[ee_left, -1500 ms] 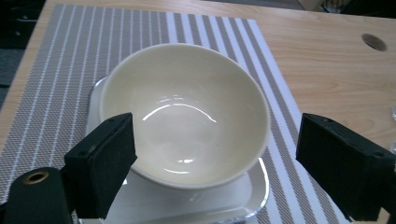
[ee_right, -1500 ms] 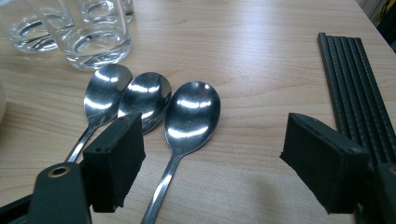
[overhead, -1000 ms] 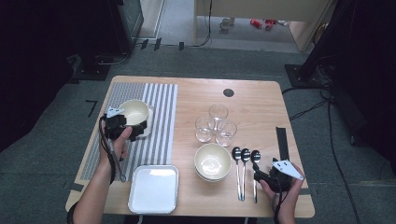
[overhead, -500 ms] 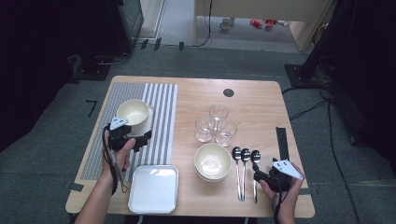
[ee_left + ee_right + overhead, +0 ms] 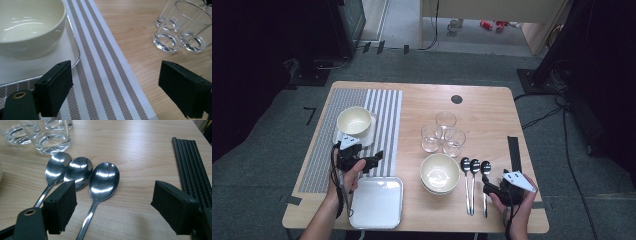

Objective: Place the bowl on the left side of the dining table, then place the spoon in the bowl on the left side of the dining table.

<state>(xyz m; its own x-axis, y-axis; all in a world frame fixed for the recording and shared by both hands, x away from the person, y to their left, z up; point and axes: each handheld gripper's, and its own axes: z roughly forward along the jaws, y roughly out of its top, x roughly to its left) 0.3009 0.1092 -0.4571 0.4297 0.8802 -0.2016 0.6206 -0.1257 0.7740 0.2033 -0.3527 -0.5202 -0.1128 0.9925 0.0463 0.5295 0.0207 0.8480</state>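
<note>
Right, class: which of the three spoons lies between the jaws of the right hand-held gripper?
The rightmost spoon, the one closest to the black chopsticks; the other two lie further left, towards the stacked bowls.

We count: three spoons, three glasses, two square white trays, two hand-held grippers. Bowls: one on far tray, stack beside spoons, number unclear.

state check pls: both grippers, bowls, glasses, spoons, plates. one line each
Left gripper: open, empty, over the striped mat.
Right gripper: open, empty, jaws either side of a spoon handle.
Bowl on small plate: upright, empty.
Stacked bowls: upright, top one empty.
Three glasses: upright, empty, clustered.
Three spoons: flat on the table, side by side.
Square plate: empty.
</note>
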